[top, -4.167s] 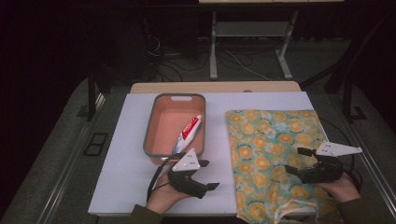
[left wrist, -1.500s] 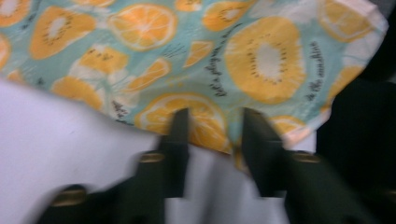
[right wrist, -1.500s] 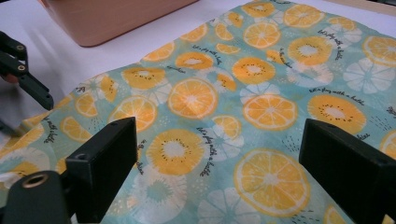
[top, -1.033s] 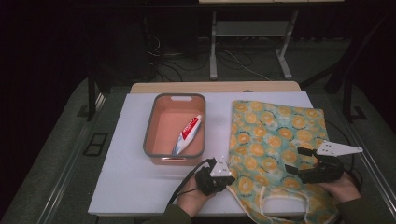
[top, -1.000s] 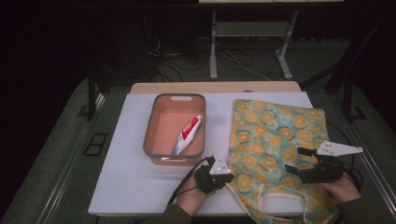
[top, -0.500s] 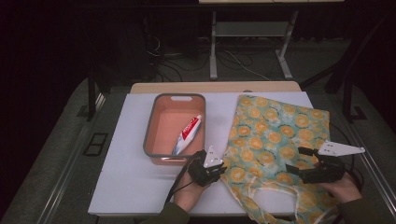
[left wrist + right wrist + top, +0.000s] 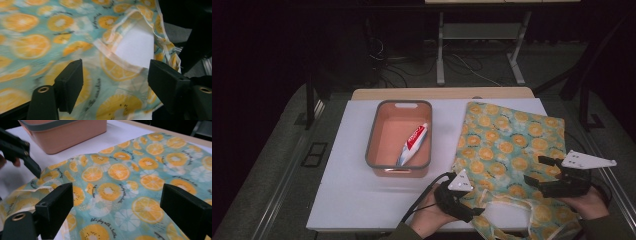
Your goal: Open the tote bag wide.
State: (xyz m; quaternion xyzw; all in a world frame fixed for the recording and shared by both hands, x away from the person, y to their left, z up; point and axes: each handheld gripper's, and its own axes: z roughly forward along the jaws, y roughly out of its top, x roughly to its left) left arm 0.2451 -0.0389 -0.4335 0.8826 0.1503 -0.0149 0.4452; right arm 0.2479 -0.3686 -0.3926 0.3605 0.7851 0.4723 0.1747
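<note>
The left hand point(image 7: 427, 220) enters from the near edge of the high view, just left of centre, and carries the left gripper point(image 7: 473, 206) low over the counter, its jaws angled to the right toward the near left corner of the bag. In the left gripper view the left gripper point(image 7: 113, 85) has its two black jaws spread wide; they have just been opening. The cloth lies under and between them, and neither pad presses on it.

The right hand point(image 7: 587, 204) rests at the near right, over the bag's right edge. The right gripper point(image 7: 543, 172) points left and slightly far across the cloth. In the right gripper view the right gripper point(image 7: 117, 212) has its jaws wide apart above the fabric, gripping nothing.

The flat fabric tote bag printed with orange slices on a teal ground point(image 7: 507, 150) lies on the right half of the white counter point(image 7: 347, 175). Its near end is rumpled, and its loop handles point(image 7: 504, 202) are bunched near the front edge, between the two grippers.

A salmon-pink rectangular plastic tub with a grey rim point(image 7: 380, 132) stands left of the bag, near the counter's centre. A white and red toothpaste tube point(image 7: 413, 144) lies in it, toward its right wall.

A light wood strip point(image 7: 442, 93) runs along the far edge. Beyond it the room is dark, with grey floor, loose cables point(image 7: 462, 65) and the metal legs of another frame point(image 7: 440, 50).
</note>
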